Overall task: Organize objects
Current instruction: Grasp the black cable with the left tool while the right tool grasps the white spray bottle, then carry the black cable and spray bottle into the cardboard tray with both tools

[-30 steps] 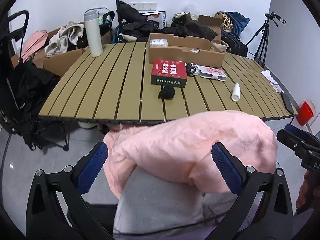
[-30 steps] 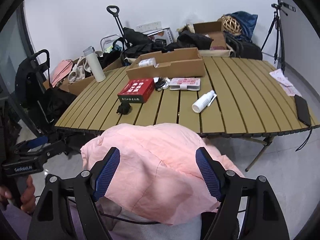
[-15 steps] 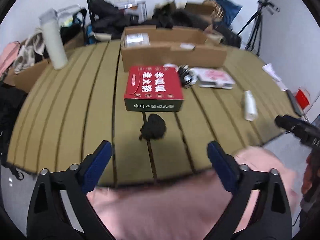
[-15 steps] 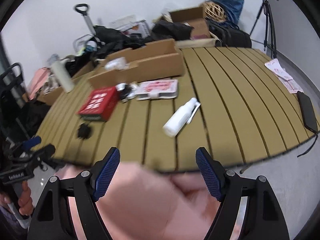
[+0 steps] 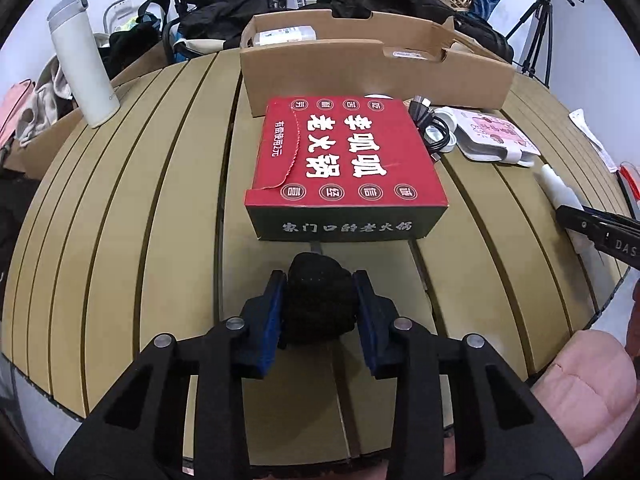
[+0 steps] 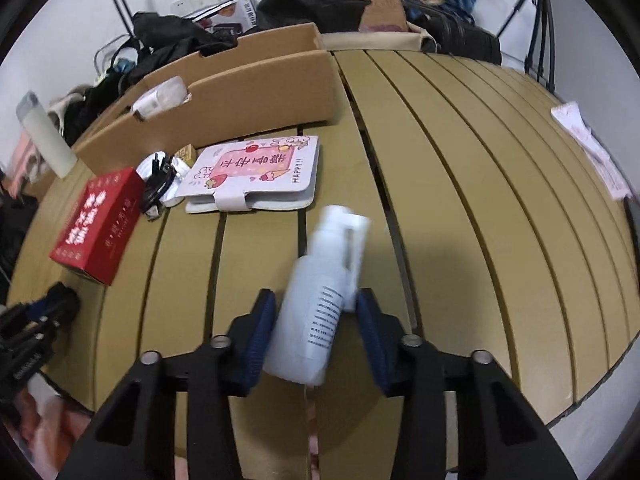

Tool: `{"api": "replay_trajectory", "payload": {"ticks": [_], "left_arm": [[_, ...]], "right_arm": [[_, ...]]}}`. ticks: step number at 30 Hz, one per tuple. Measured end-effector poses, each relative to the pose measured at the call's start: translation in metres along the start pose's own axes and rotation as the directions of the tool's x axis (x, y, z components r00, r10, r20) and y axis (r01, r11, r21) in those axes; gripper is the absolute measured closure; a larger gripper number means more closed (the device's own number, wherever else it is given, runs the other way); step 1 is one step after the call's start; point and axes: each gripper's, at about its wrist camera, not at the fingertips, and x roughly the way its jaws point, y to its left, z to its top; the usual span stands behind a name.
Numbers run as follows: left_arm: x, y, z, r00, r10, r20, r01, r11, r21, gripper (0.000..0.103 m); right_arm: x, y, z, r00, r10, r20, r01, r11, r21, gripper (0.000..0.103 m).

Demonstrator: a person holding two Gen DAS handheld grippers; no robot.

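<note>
A black knitted bundle (image 5: 318, 304) lies on the slatted table (image 5: 120, 220), just in front of a red box (image 5: 344, 160). My left gripper (image 5: 319, 280) is closing on the bundle, and its blue pads (image 5: 274, 312) touch it on both sides. A white spray bottle (image 6: 320, 276) lies tilted on the table, slightly blurred. The jaws of my right gripper (image 6: 316, 298) are closing around its body, with the pads against it. The right gripper's tip (image 5: 568, 212) also shows at the left wrist view's right edge, beside the bottle.
A long cardboard box (image 5: 360, 64) with small items stands behind the red box. Beside it lie a black cable (image 5: 432, 128) and a pink-and-white case (image 6: 256, 172). A white flask (image 5: 82, 60) stands far left. Bags and clutter crowd the far edge. Pink fabric (image 5: 580, 392) is at the near right.
Both grippers went forward and down from over the pink fabric to the tabletop. Their wide jaws have narrowed, the left around the black bundle, the right around the spray bottle.
</note>
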Motion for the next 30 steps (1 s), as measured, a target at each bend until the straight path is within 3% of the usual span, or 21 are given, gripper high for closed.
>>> {"api": "replay_trajectory", "payload": {"ticks": [6, 11, 15, 25, 30], "left_arm": [[-0.044, 0.007, -0.02, 0.994, -0.109, -0.008, 0.108, 0.989, -0.101, 0.075], [-0.129, 0.001, -0.065, 0.975, -0.217, 0.053, 0.222, 0.964, -0.148, 0.075], [-0.168, -0.003, -0.081, 0.969, -0.221, 0.111, 0.234, 0.965, -0.122, 0.075], [-0.185, -0.008, -0.066, 0.966, -0.2, 0.163, 0.22, 0.969, -0.111, 0.075], [-0.168, 0.002, -0.026, 0.963, -0.21, 0.168, 0.23, 0.967, -0.112, 0.075]], "right_arm": [[-0.025, -0.001, -0.012, 0.999, 0.039, 0.015, -0.039, 0.999, -0.01, 0.065], [-0.103, 0.003, -0.05, 0.991, 0.058, 0.117, -0.051, 0.997, -0.061, 0.065], [-0.156, 0.006, -0.09, 0.98, 0.113, 0.161, -0.101, 0.991, -0.083, 0.065], [-0.181, 0.015, -0.097, 0.961, 0.184, 0.208, -0.162, 0.98, -0.119, 0.065], [-0.163, 0.016, -0.073, 0.965, 0.192, 0.177, -0.172, 0.977, -0.125, 0.065]]}}
